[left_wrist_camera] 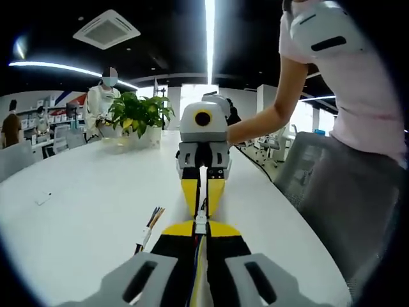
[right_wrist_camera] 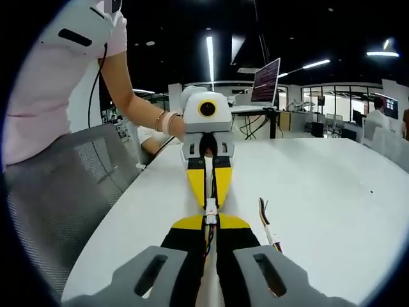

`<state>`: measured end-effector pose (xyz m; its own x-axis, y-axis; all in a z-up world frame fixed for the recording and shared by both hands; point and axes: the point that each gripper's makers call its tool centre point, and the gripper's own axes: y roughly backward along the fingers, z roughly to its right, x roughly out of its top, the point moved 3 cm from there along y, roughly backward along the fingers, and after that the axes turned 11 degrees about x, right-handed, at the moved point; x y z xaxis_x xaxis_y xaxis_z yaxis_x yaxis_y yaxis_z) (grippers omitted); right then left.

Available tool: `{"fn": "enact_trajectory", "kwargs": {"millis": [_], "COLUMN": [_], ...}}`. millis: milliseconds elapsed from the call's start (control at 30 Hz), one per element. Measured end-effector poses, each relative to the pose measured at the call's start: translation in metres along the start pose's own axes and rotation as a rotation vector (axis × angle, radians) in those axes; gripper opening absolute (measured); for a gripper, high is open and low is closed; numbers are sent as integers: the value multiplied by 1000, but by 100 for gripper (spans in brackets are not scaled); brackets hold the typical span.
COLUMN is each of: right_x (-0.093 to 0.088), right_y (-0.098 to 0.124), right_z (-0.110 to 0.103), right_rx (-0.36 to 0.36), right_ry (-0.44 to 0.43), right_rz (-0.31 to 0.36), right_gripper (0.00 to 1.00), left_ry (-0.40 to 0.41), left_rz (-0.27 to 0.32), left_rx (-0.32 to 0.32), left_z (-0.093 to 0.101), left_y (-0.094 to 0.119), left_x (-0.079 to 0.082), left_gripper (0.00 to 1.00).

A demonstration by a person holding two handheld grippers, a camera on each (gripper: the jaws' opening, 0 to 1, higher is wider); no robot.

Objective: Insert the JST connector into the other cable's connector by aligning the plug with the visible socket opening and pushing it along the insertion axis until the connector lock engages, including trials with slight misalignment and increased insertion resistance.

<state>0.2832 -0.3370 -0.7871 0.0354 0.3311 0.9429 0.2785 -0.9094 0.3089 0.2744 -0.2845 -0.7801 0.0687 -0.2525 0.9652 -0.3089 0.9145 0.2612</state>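
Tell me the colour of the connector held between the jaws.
White connector, clearest in the right gripper view.

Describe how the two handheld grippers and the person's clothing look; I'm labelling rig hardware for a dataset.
Both grippers look alike: the left gripper and right gripper have yellow jaw tips on black bodies with grey slotted brackets at the base. Each carries a white housing. The person wears a pale pink short-sleeved top with a white pad bearing a dark slot on the shoulder, and a bracelet.
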Motion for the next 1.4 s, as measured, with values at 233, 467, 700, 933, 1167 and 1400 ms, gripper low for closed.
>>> {"fn": "enact_trajectory", "kwargs": {"millis": [233, 467, 700, 933, 1167, 1400], "right_x": [-13, -22, -28, -33, -39, -42], "right_y": [-2, 0, -1, -2, -3, -2], "right_z": [14, 23, 27, 33, 36, 42], "right_rx": [1, -15, -10, -17, -13, -24], "right_ry": [8, 3, 8, 5, 15, 13], "right_rz": [-24, -38, -49, -54, -70, -64], "right_gripper": [1, 2, 2, 2, 2, 2], "left_ry": [-4, 12, 3, 5, 7, 26], "left_rz": [-16, -17, -19, -27, -39, -39], "left_rx": [20, 28, 20, 28, 23, 36], "left_z": [-12, -22, -22, -28, -31, -37], "left_y": [-8, -14, -16, -20, -24, -26], "left_x": [-13, -22, -25, -31, -36, -40], "left_gripper": [0, 0, 0, 1, 1, 1]}}
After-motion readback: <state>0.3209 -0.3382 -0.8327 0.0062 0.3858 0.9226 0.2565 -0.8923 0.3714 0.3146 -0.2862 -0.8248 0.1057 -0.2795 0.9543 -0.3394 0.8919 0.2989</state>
